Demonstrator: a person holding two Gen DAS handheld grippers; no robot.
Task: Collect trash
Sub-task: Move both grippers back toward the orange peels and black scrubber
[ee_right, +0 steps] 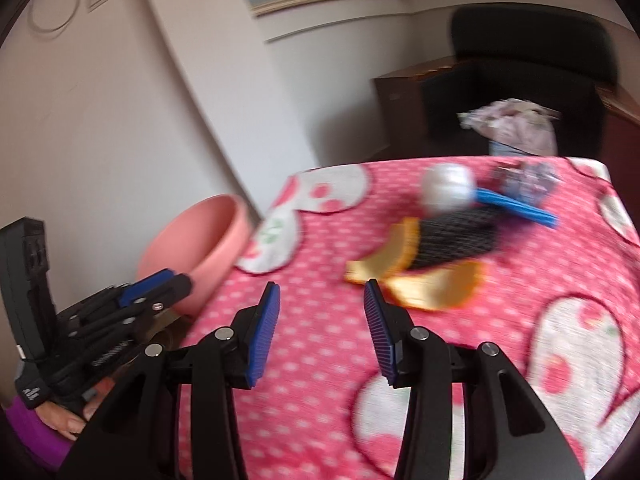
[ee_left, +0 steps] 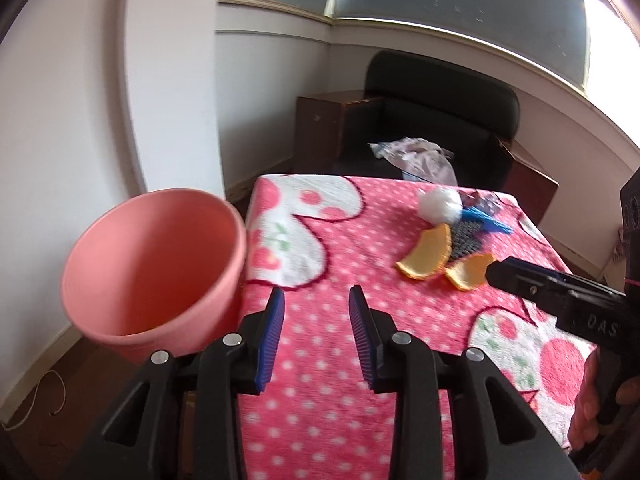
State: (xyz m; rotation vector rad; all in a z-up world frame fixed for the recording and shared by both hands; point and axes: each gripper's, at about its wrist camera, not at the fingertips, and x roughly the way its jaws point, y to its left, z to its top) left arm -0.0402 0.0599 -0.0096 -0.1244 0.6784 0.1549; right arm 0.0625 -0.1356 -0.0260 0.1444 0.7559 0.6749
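Trash lies on the pink polka-dot tablecloth (ee_left: pixel 320 320): two orange peels (ee_left: pixel 428 254) (ee_right: pixel 436 284), a white crumpled ball (ee_left: pixel 440 202) (ee_right: pixel 446 192), a black mesh piece (ee_left: pixel 466 242) (ee_right: pixel 456 240), a blue strip (ee_left: pixel 490 220) (ee_right: pixel 516 206) and a clear wrapper (ee_right: pixel 528 182). A pink bin (ee_left: pixel 156 272) (ee_right: pixel 200 248) stands off the table's left edge. My left gripper (ee_left: pixel 316 336) is open and empty beside the bin. My right gripper (ee_right: pixel 320 328) is open and empty, just short of the peels.
A black chair (ee_left: pixel 436 120) with a crumpled patterned bag (ee_left: pixel 416 156) on it stands behind the table, between brown boxes (ee_left: pixel 324 128). White walls close the left side. A cord (ee_left: pixel 48 396) lies on the dark floor.
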